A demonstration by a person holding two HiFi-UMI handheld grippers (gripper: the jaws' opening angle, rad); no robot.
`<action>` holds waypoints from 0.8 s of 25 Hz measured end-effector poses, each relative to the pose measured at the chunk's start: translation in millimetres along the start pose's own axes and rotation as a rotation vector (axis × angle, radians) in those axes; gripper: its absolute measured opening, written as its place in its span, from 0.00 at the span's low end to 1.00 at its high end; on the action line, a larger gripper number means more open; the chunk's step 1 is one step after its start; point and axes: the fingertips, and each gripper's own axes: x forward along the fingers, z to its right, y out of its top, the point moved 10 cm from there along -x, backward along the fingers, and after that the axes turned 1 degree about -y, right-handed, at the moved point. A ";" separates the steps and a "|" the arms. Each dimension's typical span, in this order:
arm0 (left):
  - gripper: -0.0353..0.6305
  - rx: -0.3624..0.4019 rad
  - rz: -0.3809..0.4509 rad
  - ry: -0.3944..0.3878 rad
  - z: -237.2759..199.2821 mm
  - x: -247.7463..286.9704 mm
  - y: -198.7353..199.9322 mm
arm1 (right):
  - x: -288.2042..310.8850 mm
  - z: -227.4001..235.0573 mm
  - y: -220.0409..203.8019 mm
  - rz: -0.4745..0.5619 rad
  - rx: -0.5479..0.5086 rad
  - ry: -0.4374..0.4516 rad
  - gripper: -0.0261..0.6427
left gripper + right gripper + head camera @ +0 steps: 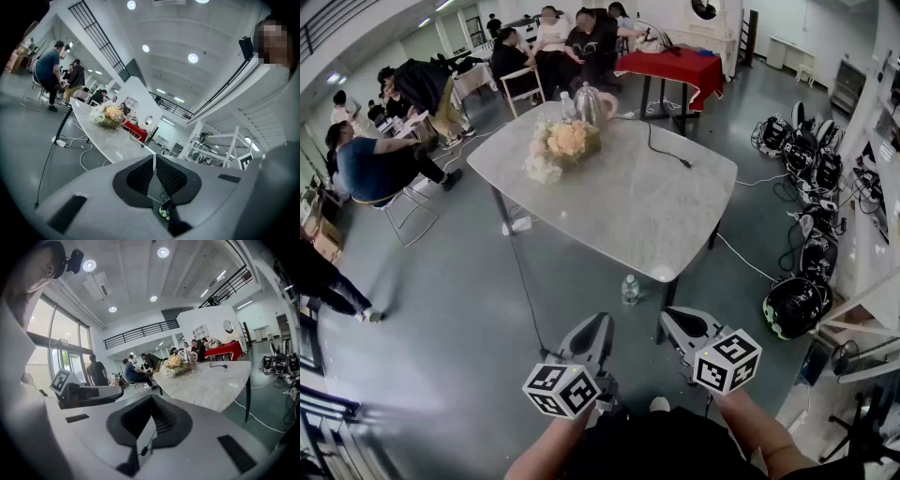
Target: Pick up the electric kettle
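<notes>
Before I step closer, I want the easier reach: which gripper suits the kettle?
Right, narrowly. The left gripper and right gripper both hang shut, short of the table. The flowers sit before the kettle on its left; the right side is bare but for a cord.

Grey floor [441,309], seemingly marble table [619,211]
</notes>
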 end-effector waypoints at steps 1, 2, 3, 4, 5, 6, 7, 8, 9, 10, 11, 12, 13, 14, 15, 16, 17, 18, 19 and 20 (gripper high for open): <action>0.09 0.006 0.008 -0.001 -3.2 7.1 2.9 | 8.2 4.7 3.5 0.008 -0.006 0.008 0.05; 0.09 0.012 0.014 -0.003 -6.1 13.6 5.2 | 15.7 9.0 6.5 0.015 -0.012 0.015 0.05; 0.09 0.017 0.017 -0.005 -8.3 19.1 6.6 | 21.6 12.5 8.5 0.020 -0.017 0.020 0.05; 0.09 0.022 0.017 -0.008 -9.8 23.1 6.8 | 25.5 14.9 9.4 0.021 -0.020 0.023 0.05; 0.09 0.025 0.015 -0.010 -10.6 25.6 6.3 | 27.7 16.0 9.3 0.021 -0.021 0.024 0.05; 0.09 0.027 0.011 -0.013 -10.9 26.8 5.7 | 28.5 16.1 8.7 0.020 -0.020 0.023 0.05; 0.09 0.028 0.007 -0.017 -11.0 27.4 5.2 | 28.6 15.8 8.1 0.020 -0.019 0.021 0.05; 0.09 0.029 0.002 -0.021 -10.9 28.0 4.8 | 28.4 15.6 7.5 0.020 -0.018 0.018 0.05; 0.09 0.030 -0.001 -0.025 -10.8 28.9 4.4 | 27.8 15.8 7.1 0.021 -0.018 0.015 0.05; 0.09 0.030 -0.004 -0.029 -10.6 30.0 3.7 | 27.0 16.4 6.7 0.022 -0.017 0.011 0.05; 0.09 0.028 -0.006 -0.032 -10.4 31.2 3.0 | 26.2 17.3 6.3 0.023 -0.015 0.008 0.05; 0.09 0.025 -0.008 -0.036 -10.3 32.3 2.4 | 25.3 18.1 6.1 0.025 -0.011 0.006 0.05; 0.09 0.019 -0.010 -0.041 -10.4 33.3 1.9 | 24.3 18.6 6.1 0.027 -0.003 0.004 0.05; 0.09 0.011 -0.012 -0.048 -10.4 34.3 1.5 | 23.1 18.9 6.4 0.031 0.007 0.002 0.05; 0.09 0.001 -0.016 -0.057 -10.2 35.1 1.0 | 21.8 19.0 6.7 0.036 0.020 0.000 0.05; 0.09 -0.008 -0.020 -0.065 -10.0 35.6 0.3 | 20.6 18.6 6.7 0.042 0.031 -0.002 0.05; 0.09 -0.014 -0.024 -0.071 -9.8 35.6 -0.6 | 19.7 18.0 6.2 0.046 0.039 -0.003 0.05; 0.09 -0.015 -0.029 -0.075 -9.6 35.2 -1.6 | 19.3 17.2 5.4 0.049 0.044 -0.004 0.05; 0.09 -0.014 -0.033 -0.079 -9.4 34.6 -2.3 | 19.1 16.2 4.6 0.050 0.047 -0.007 0.05; 0.09 -0.014 -0.036 -0.083 -9.2 33.8 -2.8 | 19.0 14.9 3.7 0.050 0.049 -0.009 0.05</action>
